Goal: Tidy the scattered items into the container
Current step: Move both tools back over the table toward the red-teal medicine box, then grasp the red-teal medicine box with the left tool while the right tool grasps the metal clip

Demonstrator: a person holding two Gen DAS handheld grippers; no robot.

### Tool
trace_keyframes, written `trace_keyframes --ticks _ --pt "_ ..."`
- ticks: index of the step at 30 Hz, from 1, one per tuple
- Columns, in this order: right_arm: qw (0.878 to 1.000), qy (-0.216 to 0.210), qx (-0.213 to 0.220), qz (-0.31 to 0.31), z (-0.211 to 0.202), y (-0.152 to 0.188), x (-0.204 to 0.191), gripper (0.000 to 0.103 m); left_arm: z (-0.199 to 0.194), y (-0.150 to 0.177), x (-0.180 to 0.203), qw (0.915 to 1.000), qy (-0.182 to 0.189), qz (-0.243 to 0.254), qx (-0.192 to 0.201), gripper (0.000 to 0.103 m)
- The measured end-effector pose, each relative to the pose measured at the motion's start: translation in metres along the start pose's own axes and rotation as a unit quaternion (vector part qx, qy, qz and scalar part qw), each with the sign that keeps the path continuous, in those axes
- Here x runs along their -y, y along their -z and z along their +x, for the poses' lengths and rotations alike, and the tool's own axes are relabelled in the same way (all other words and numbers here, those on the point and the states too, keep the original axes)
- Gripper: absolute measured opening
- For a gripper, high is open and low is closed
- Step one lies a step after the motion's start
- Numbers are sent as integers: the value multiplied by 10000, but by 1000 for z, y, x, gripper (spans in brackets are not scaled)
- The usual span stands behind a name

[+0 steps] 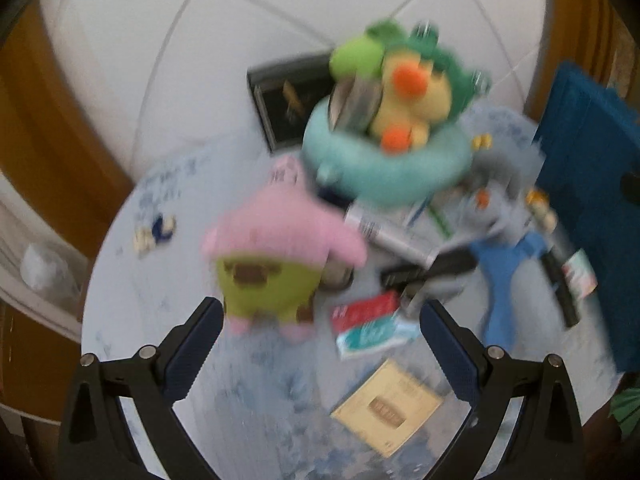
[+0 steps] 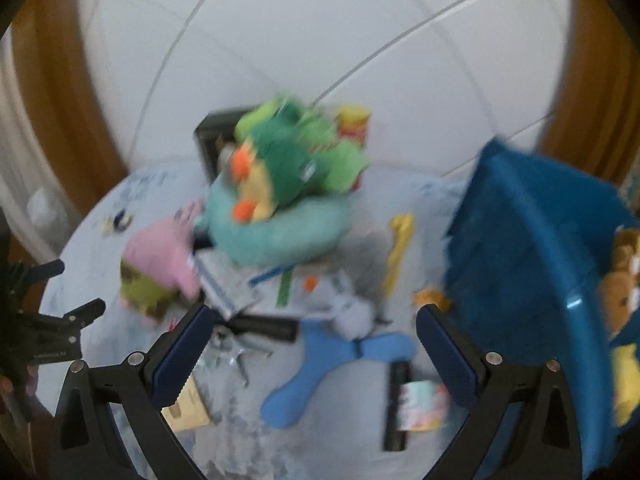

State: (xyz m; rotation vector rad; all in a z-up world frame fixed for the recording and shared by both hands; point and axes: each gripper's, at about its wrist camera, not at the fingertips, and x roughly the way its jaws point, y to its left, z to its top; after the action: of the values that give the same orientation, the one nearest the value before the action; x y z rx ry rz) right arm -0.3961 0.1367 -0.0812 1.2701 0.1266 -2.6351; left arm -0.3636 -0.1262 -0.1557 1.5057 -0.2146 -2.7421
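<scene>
Soft toys on the table — one pink starfish plush (image 1: 276, 240), one teal plush ring (image 1: 384, 164), one yellow duck plush (image 1: 416, 100), one green plush (image 2: 296, 156). One blue container (image 2: 528, 248) — two brown plushes (image 2: 620, 280) inside. One beige card (image 1: 386, 408), one blue slingshot-shaped toy (image 2: 340, 356).

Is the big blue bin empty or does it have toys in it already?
Not empty. The right wrist view shows brown plush toys and something yellow inside the blue bin.

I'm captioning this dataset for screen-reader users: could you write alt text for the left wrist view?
Blurred fisheye view: the open left claw hovers over a cluttered round table, nearest a pink and green plush toy. Behind it a teal plush ring holds a yellow duck plush; a blue container stands at right.
</scene>
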Motion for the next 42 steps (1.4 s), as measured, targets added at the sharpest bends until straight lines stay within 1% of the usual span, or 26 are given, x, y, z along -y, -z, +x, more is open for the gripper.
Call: trace_keyframes --ticks 1,5,9,11,13,15,17,18,19,20,22,24,27,30,31,33,35,36,37,39,40,41,42 --pt "10000 -78 -22 -18 11 11 -6 103 9 13 0 9999 -14 -84 -106 100" --pt "9992 -302 -186 -169 46 48 -26 103 42 58 10 9959 199 -641 -608 100" --pt "9968 -590 -444 -321 75 75 -35 103 65 93 33 9919 60 -842 -945 100" --pt "9949 -745 -568 -385 89 87 -38 103 72 104 40 9896 -17 -994 -1040 100" --pt "9921 -922 -684 -499 101 94 -37 103 76 116 43 9847 -133 -1305 -1146 100" --pt "9888 -1040 -845 -653 113 97 -37 103 78 124 46 9814 -138 -1526 -1158 100" --pt "9856 -1094 -968 -854 126 97 -38 103 79 130 48 9785 -219 -1720 -1113 100" --pt "9837 -1121 -1029 -955 132 97 -39 103 78 131 47 9770 -244 -1829 -1068 100" --pt "9817 -1148 -1090 -1055 139 97 -39 101 78 132 46 9759 -255 -1907 -1032 100" --pt "9799 -1167 -1140 -1149 146 97 -41 88 78 132 45 9748 -263 -1977 -998 100" --pt "9762 -1216 -1237 -1298 158 95 -44 74 78 131 43 9733 -278 -2087 -919 100" --pt "9731 -1273 -1318 -1395 169 95 -47 74 80 126 39 9727 -304 -2122 -892 100" --pt "9693 -1310 -1314 -1616 183 92 -57 74 86 116 34 9727 -304 -2123 -884 100" --pt "9664 -1293 -1298 -1805 196 87 -68 81 94 106 32 9739 -293 -2062 -901 100" --pt "9647 -1309 -1332 -1858 201 86 -72 85 96 104 33 9743 -292 -2036 -924 100" --pt "9603 -1354 -1444 -1963 213 86 -79 85 101 102 30 9748 -276 -1994 -966 100" --pt "9575 -1250 -1558 -2081 228 88 -85 84 108 100 30 9750 -266 -1959 -1014 100" --pt "9564 -1176 -1641 -2110 236 90 -87 80 113 99 31 9751 -252 -1939 -1047 100" --pt "9562 -1157 -1701 -2084 240 90 -87 69 115 98 32 9752 -242 -1925 -1065 100" --pt "9564 -1174 -1784 -1994 245 91 -84 66 118 97 33 9754 -209 -1912 -1078 100" --pt "9564 -1182 -1826 -1948 248 91 -82 63 119 95 33 9755 -178 -1913 -1076 100" --pt "9580 -1177 -1837 -1863 247 91 -77 55 119 94 34 9755 -157 -1917 -1063 100" --pt "9602 -1166 -1833 -1758 245 91 -69 49 118 90 35 9762 -105 -1913 -1021 100"
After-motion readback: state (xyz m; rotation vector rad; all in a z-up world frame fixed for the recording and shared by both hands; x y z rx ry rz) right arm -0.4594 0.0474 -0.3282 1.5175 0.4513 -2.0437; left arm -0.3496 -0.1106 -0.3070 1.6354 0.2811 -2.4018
